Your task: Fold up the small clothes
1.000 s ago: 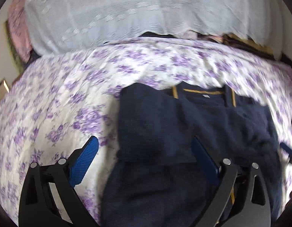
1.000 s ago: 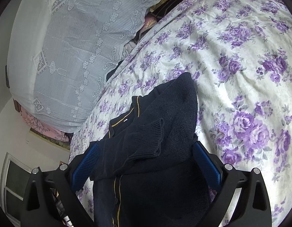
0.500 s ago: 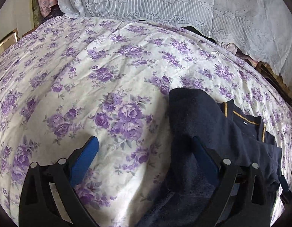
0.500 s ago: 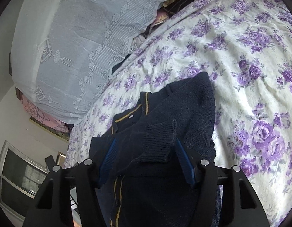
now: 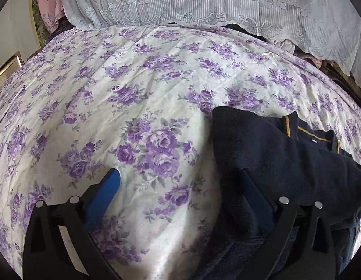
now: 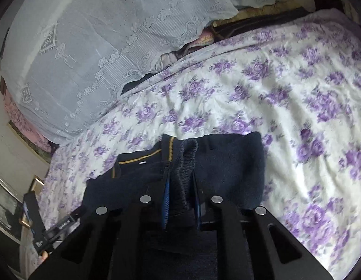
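A navy knit sweater point(image 5: 273, 154) with yellow collar trim point(image 5: 313, 135) lies on a bedsheet printed with purple flowers point(image 5: 133, 93). My left gripper point(image 5: 179, 175) is open wide and low over the sheet. Its right finger point(image 5: 257, 196) is over the sweater's left edge, and only bare sheet lies between the pads. In the right wrist view, the sweater point(image 6: 227, 158) lies just ahead of me. My right gripper point(image 6: 181, 175) has its jaws closing, and the pads pinch the sleeve's ribbed cuff point(image 6: 188, 154), which stands up bunched between them.
A tall heap under a white lace cloth point(image 5: 203, 4) runs along the far side of the bed, also in the right wrist view point(image 6: 87, 46). Pink flowered fabric point(image 5: 49, 4) lies at its left end. Dark bedding point(image 6: 262, 21) shows under the lace.
My right jaws have closed from wide open onto the sleeve cuff, which now stands bunched between them. My left gripper has swung left, off the sweater and over bare sheet, and stays open.
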The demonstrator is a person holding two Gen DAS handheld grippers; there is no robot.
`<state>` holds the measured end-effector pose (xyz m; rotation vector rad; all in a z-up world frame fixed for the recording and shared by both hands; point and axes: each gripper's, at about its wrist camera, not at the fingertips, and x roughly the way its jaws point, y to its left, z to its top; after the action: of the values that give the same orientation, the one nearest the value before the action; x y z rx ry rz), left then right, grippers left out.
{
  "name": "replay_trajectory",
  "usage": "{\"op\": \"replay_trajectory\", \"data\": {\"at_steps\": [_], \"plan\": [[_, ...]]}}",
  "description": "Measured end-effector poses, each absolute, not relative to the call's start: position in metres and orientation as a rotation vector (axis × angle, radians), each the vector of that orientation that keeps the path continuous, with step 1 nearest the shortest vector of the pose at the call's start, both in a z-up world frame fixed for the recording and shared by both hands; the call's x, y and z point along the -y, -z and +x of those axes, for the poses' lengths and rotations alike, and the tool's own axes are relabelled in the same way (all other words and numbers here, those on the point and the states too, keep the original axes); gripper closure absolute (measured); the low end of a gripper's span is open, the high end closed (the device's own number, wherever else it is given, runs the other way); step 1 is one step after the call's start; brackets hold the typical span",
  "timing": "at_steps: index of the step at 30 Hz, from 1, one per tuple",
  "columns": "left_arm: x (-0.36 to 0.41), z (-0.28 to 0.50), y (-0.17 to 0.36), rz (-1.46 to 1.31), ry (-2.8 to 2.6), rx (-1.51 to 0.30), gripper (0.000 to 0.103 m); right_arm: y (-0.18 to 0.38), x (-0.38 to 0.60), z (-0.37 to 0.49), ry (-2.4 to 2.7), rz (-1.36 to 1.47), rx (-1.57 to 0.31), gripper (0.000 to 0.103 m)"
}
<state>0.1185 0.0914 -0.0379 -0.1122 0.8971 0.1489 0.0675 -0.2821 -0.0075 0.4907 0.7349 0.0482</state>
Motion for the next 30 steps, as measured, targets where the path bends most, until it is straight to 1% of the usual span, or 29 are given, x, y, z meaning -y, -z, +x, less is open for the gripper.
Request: {"op": "replay_trajectory", "data": {"at_steps": [2, 3, 4, 5, 7, 8, 9, 12, 14, 16, 17, 20, 23, 25, 27, 29, 30], "plan": [[-0.083, 0.123, 0.047, -0.048, -0.178, -0.925, 0.004, 0.036, 0.283, 0.081, -0.029, 0.455, -0.861, 0.084], [-0.079, 0.124, 0.05, -0.02, -0.186, -0.928, 0.004, 0.049, 0.286, 0.082, -0.032, 0.476, -0.867, 0.084], [-0.075, 0.124, 0.05, 0.011, -0.196, -0.922, 0.004, 0.048, 0.287, 0.078, -0.034, 0.477, -0.842, 0.084], [-0.073, 0.123, 0.048, 0.028, -0.203, -0.911, 0.004, 0.041, 0.286, 0.077, -0.026, 0.467, -0.846, 0.078], [-0.074, 0.12, 0.038, 0.019, -0.203, -0.889, 0.004, 0.017, 0.286, 0.063, -0.015, 0.473, -0.735, 0.073], [-0.077, 0.12, 0.03, -0.005, -0.203, -0.87, 0.004, 0.007, 0.285, 0.056, -0.014, 0.468, -0.677, 0.066], [-0.08, 0.122, 0.02, -0.036, -0.203, -0.842, 0.004, -0.001, 0.281, 0.053, -0.025, 0.448, -0.649, 0.065], [-0.079, 0.138, 0.009, -0.061, -0.174, -0.837, 0.004, -0.003, 0.267, 0.063, -0.081, 0.417, -0.653, 0.065], [-0.07, 0.158, 0.025, -0.007, -0.173, -0.889, 0.004, 0.008, 0.259, 0.079, -0.083, 0.401, -0.694, 0.064], [-0.066, 0.171, 0.053, 0.027, -0.194, -0.95, 0.004, 0.033, 0.256, 0.101, -0.073, 0.381, -0.811, 0.063], [-0.067, 0.172, 0.058, 0.022, -0.196, -0.939, 0.004, 0.042, 0.255, 0.107, -0.077, 0.382, -0.839, 0.063], [-0.064, 0.168, 0.049, 0.052, -0.209, -0.923, 0.004, 0.036, 0.249, 0.104, -0.073, 0.335, -0.822, 0.058], [-0.063, 0.148, 0.032, 0.007, -0.129, -0.897, 0.005, 0.024, 0.245, 0.089, -0.058, 0.328, -0.778, 0.057], [-0.059, 0.129, 0.017, -0.031, -0.035, -0.861, 0.005, 0.013, 0.241, 0.071, -0.079, 0.325, -0.74, 0.051], [-0.045, 0.118, 0.02, 0.02, -0.008, -0.867, 0.005, 0.012, 0.232, 0.063, -0.053, 0.248, -0.747, 0.037], [-0.031, 0.115, 0.041, 0.094, -0.018, -0.915, 0.004, 0.031, 0.222, 0.069, -0.027, 0.164, -0.848, 0.034], [-0.026, 0.115, 0.055, 0.113, -0.031, -0.931, 0.004, 0.038, 0.216, 0.07, -0.02, 0.115, -0.86, 0.032]]}}
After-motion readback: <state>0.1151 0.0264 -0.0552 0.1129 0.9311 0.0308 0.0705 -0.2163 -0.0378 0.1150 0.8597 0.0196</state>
